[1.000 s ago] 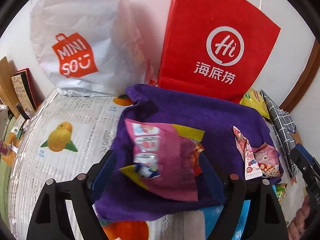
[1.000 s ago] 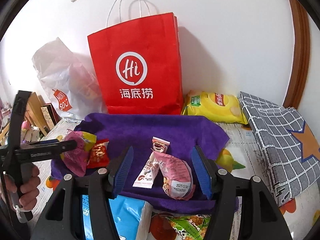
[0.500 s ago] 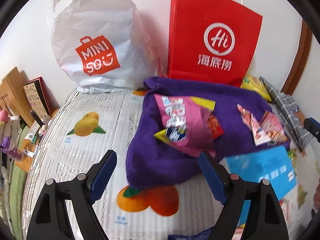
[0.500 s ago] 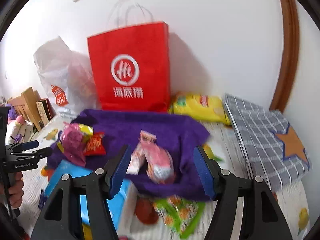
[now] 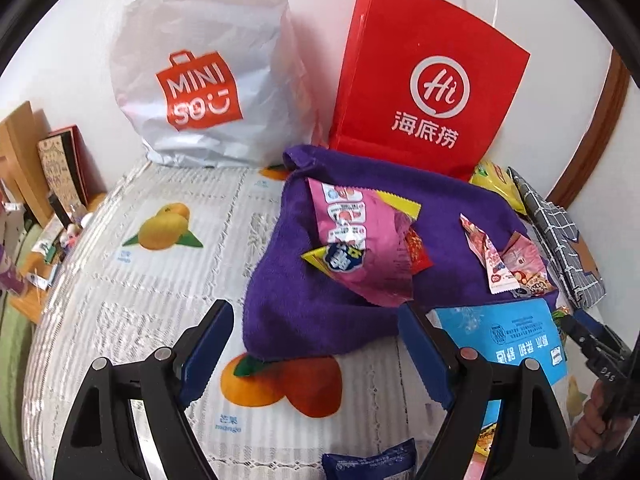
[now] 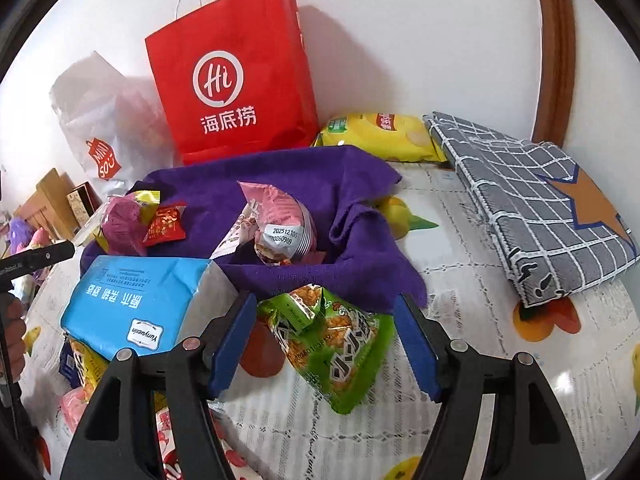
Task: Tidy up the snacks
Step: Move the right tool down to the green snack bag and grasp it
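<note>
green snack bag point(image 6: 340, 344) between right gripper point(image 6: 325, 344) (parted)

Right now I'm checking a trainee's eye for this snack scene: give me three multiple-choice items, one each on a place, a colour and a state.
1. The crinkly green snack packet lies:
A. inside the red paper bag
B. on the fruit-print cover, between the right gripper's fingers
C. on the grey checked cloth

2. The towel under the pink packets is:
A. purple
B. white
C. orange

3. The left gripper is:
A. shut on a packet
B. open, empty
C. shut, empty

Answers: 1 B, the packet sits between the blue pads. 2 A, purple pile shows. 3 B, only cover and towel edge lie between its fingers.
</note>
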`<state>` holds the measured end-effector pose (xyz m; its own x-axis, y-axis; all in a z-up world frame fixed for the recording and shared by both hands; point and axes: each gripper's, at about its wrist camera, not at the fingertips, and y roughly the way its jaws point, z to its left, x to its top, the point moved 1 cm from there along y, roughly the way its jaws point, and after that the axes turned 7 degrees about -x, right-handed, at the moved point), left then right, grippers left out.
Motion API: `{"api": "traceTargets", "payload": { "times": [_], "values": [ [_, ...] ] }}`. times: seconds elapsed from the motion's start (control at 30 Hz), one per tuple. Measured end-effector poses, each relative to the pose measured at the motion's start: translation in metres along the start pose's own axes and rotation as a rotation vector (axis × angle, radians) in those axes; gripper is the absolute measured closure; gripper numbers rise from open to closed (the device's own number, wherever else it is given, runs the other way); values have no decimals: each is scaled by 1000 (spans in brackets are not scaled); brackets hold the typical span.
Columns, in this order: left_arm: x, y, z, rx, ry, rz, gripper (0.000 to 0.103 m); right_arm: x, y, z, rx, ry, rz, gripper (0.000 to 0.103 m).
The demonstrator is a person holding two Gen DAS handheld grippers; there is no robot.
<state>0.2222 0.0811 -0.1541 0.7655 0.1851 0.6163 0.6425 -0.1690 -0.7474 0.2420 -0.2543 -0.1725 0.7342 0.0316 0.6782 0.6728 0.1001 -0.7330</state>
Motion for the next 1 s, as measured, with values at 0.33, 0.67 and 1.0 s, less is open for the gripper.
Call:
{"api": "traceTargets", "payload": {
  "times": [0.33,0.67,1.0],
  "values": [
    [-5,7,-7,19,26,17,20,-9,10,14,-49,-35,19,33],
    [-7,10,-13,18,49,28,20,-9,19,9,-19,-1,68,30],
    [-6,11,-12,13,39,36,20,-11,21,9,1,4,77,31]
  ]
}}
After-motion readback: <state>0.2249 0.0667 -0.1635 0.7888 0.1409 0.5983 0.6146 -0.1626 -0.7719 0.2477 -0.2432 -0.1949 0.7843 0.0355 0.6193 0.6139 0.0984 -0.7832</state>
